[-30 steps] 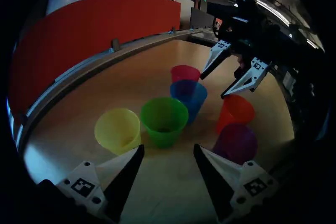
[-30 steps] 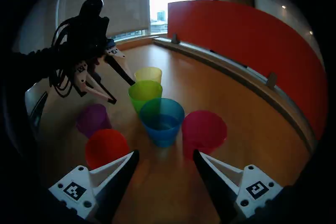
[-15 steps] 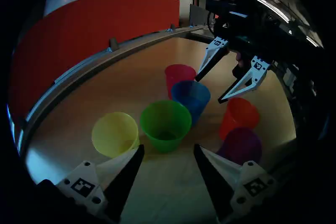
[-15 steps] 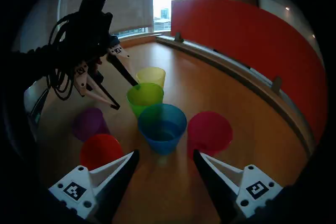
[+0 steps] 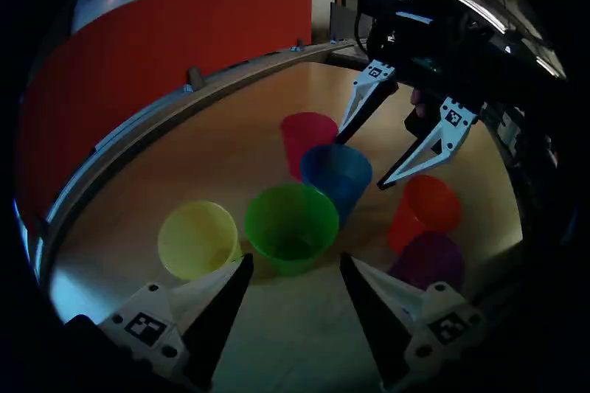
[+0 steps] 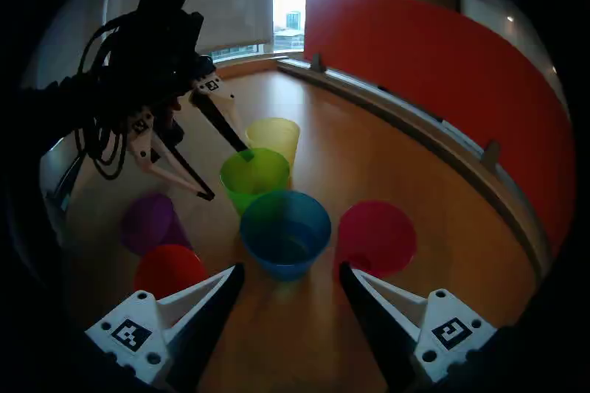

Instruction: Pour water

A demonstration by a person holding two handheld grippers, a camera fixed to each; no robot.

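While both grippers hang over the wooden table, neither holds anything: the left gripper has its two fingers spread wide apart, and so does the right gripper.

In the left gripper view, the green cup stands upright straight ahead, just beyond the gap between the fingertips. The yellow cup sits just beside it, off the left fingertip. Past the green cup and touching or nearly touching it is the blue cup, with the pink cup behind that. Off the right finger stand the purple cup and, just beyond it, the orange cup. The right gripper faces back from the far side, its open fingertips above the blue cup.

In the right gripper view, the blue cup is nearest, just ahead of the gap between the fingers, with what looks like a little water in its bottom. The pink cup is off the right fingertip, the orange cup by the left finger, and the purple cup beyond it. Farther ahead are the green cup and the yellow cup, with the left gripper open above the green one. A red panel runs along the table's far edge.
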